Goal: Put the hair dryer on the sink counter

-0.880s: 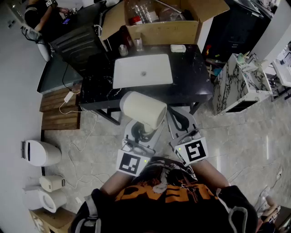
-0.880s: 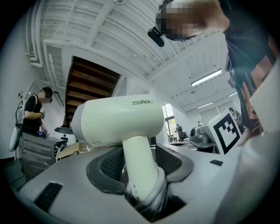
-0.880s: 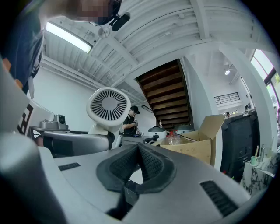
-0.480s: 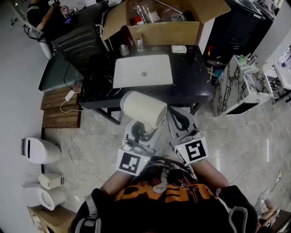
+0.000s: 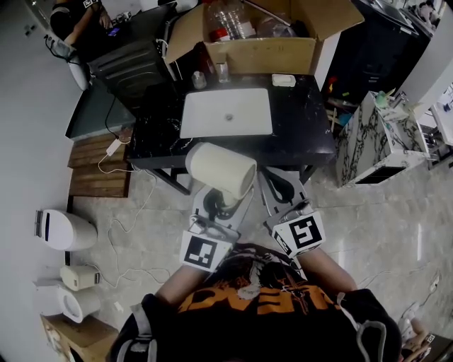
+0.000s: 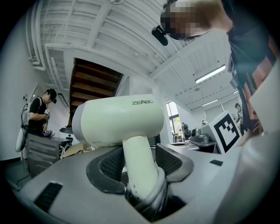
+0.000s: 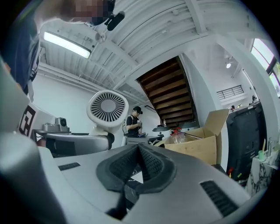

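A cream hair dryer (image 5: 221,170) stands upright in my left gripper (image 5: 218,203), whose pads press on its handle (image 6: 139,164); the barrel (image 6: 118,120) sits above the jaws. Beside it on the right, my right gripper (image 5: 281,189) is shut with nothing between its pads (image 7: 139,162). Both are held over the floor just in front of the black sink counter (image 5: 301,127) with its white basin (image 5: 226,112). From the right gripper view the dryer's rear grille (image 7: 106,108) shows at left.
A big open cardboard box (image 5: 258,32) with plastic bottles stands behind the counter. A cup (image 5: 199,80) and a soap dish (image 5: 283,80) sit at the counter's back edge. A marble-look cabinet (image 5: 371,134) is right; white bins (image 5: 64,230), a cable and wooden steps lie left. A person (image 5: 78,18) sits far left.
The view has shifted slightly, so the counter sits a little farther right and lower in the picture. Both grippers and the hair dryer keep the same pose.
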The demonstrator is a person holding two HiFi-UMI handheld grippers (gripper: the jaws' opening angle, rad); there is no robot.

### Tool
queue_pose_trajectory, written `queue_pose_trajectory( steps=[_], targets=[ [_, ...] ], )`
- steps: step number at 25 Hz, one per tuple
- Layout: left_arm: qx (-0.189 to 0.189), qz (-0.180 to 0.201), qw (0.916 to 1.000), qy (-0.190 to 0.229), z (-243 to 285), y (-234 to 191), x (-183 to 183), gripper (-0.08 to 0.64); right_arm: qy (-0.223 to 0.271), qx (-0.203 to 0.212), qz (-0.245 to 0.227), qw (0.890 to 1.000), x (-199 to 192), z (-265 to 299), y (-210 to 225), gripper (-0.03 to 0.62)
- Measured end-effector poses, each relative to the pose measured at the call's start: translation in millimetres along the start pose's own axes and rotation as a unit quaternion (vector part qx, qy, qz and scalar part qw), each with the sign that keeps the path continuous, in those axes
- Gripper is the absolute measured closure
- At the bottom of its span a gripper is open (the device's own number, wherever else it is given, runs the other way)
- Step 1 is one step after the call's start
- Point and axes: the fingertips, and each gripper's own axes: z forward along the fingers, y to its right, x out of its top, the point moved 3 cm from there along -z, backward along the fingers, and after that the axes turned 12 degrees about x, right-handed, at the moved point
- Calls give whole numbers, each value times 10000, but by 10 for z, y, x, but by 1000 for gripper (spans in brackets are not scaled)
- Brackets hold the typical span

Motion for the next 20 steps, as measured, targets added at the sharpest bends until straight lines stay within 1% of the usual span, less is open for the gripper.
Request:
queue_pose_trajectory(
  steps=[4, 9, 13, 16, 20],
  targets=[
    [-4, 2, 10000, -9, 120, -94, -52, 330, -71, 26, -53, 10000, -44, 132, 87, 578],
    [-116, -51, 9999, 23, 392, -279, -107, 330, -99, -93, -109, 9998, -67, 340, 287, 578],
    [-234, -60, 9997, 44, 695, -520, -151, 330, -132, -215, -142, 9996, -113, 612, 503, 578],
    [-297, -117, 9995, 60, 951, -721, -177, 330, -149, -293, -83, 9994, -150, 853, 677, 578],
    [-348, -112, 9993, 24, 1313, -1073, -238, 330, -226, -325, -56, 9992, -200, 1274, 886, 578]
  ],
)
